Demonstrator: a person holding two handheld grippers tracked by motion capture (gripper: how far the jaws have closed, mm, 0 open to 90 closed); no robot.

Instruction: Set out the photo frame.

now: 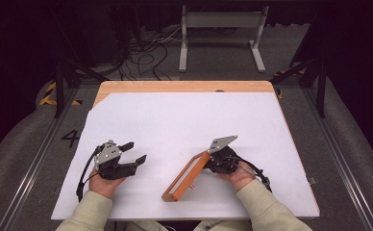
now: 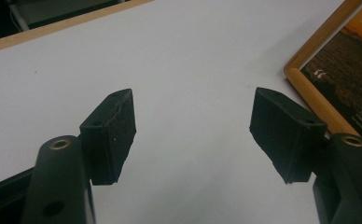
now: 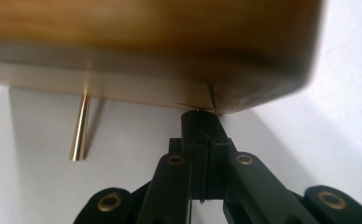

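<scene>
One wooden picture frame (image 1: 184, 177) stands tilted on the white table (image 1: 184, 120), toward its near right side, its picture partly cut off in the left gripper view. The right gripper (image 1: 212, 160) meets the frame's upper corner with jaws pressed together; whether anything is pinched is hidden. The left gripper (image 1: 134, 152), jaws apart, holds nothing. One brass rod (image 3: 80, 128) hangs below the frame.
</scene>
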